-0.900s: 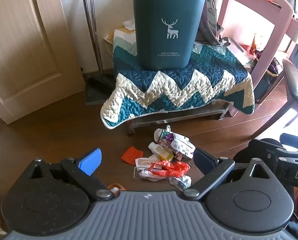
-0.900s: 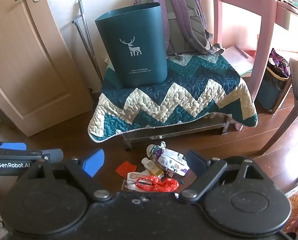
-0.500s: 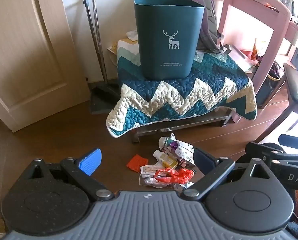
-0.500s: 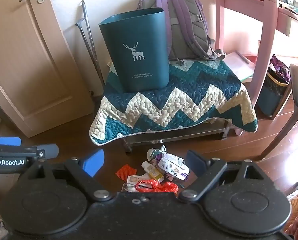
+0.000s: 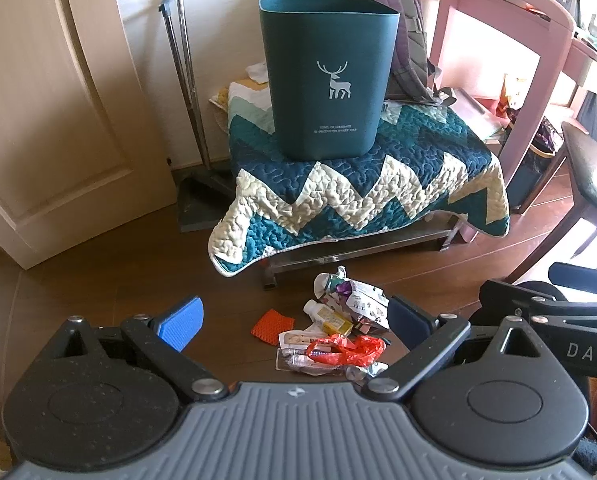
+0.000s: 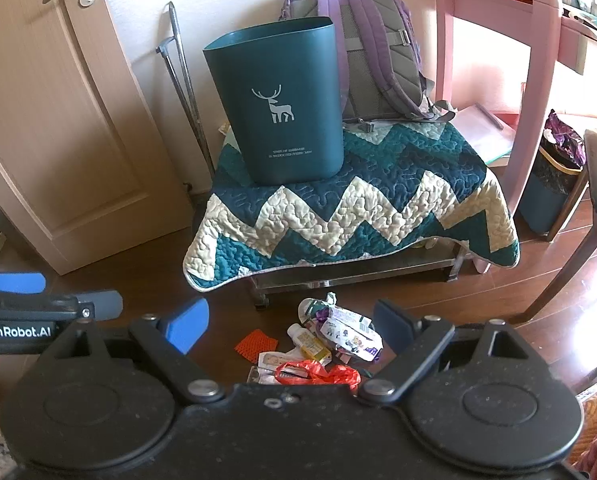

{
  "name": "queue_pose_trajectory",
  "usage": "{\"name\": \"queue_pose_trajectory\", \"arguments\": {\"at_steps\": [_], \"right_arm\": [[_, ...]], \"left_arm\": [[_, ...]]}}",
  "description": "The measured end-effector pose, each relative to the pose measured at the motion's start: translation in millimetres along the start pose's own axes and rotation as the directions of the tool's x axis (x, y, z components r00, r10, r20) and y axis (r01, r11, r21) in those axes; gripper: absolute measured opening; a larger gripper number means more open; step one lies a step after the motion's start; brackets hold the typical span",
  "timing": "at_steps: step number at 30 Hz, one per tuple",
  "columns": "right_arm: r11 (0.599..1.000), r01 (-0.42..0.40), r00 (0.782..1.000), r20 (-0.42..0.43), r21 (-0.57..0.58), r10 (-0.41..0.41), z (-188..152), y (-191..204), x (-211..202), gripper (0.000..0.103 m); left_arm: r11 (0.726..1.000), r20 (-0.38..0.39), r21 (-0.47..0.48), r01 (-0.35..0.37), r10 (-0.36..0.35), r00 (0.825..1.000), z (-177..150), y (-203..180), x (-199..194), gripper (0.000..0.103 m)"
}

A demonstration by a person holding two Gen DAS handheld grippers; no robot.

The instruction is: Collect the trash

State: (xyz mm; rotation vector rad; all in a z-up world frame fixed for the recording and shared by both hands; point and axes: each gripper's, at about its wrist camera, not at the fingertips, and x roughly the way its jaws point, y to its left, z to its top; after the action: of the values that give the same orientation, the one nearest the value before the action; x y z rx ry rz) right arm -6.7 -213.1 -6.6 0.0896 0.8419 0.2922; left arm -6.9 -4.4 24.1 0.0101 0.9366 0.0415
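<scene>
Dark brown wooden floor (image 5: 98, 288) fills the lower half of both wrist views, and on it, at about six o'clock, just in front of a low bench, lies a small heap of trash (image 5: 334, 332): a red plastic bag (image 5: 346, 350), a crumpled printed wrapper (image 5: 362, 300), a small yellow-labelled bottle (image 5: 328, 318), clear blister packaging (image 5: 298, 360) and, slightly apart at nine o'clock from the heap, an orange mesh scrap (image 5: 272, 320). A teal waste bin (image 5: 326, 80) with a white deer on it stands upright on the bench's zigzag quilt (image 5: 358, 196), at twelve o'clock from the heap and well apart from it. The left gripper (image 5: 294, 320) has its jaws spread wide and holds nothing; the heap shows between its fingers but below them, untouched. The right gripper (image 6: 290, 324) is likewise spread wide and empty, hanging over the same heap. Judging from this, the collecting has barely begun: every visible piece is on the floor, and whether anything is in the bin cannot be told, since its inside is hidden. All the pieces remain to be picked up and carried to the bin.
</scene>
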Motion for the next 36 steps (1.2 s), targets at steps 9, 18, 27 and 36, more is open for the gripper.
{"name": "queue_pose_trajectory", "arguments": {"at_steps": [9,18,27,36], "right_arm": [[1.000,-0.020,1.000,0.003,-0.005,0.020,-0.3,-1.2,0.0,0.090],[1.000,-0.019,1.000,0.004,-0.006,0.020,-1.4,-1.1,-0.1,0.090],[1.000,-0.018,1.000,0.004,-0.003,0.018,-1.3,0.0,0.0,0.090],[1.000,-0.017,1.000,0.004,-0.002,0.017,-2.7,0.3,0.7,0.090]], "left_arm": [[1.000,0.011,0.004,0.019,-0.019,1.000,-2.9,-2.0,-1.5,0.099],[1.000,0.020,0.004,0.024,-0.024,1.000,-4.1,-2.9,-2.4,0.099],[1.000,0.020,0.005,0.023,-0.023,1.000,-4.5,-3.4,-2.5,0.099],[1.000,0.018,0.004,0.024,-0.024,1.000,-4.5,-2.7,-1.4,0.099]]}}
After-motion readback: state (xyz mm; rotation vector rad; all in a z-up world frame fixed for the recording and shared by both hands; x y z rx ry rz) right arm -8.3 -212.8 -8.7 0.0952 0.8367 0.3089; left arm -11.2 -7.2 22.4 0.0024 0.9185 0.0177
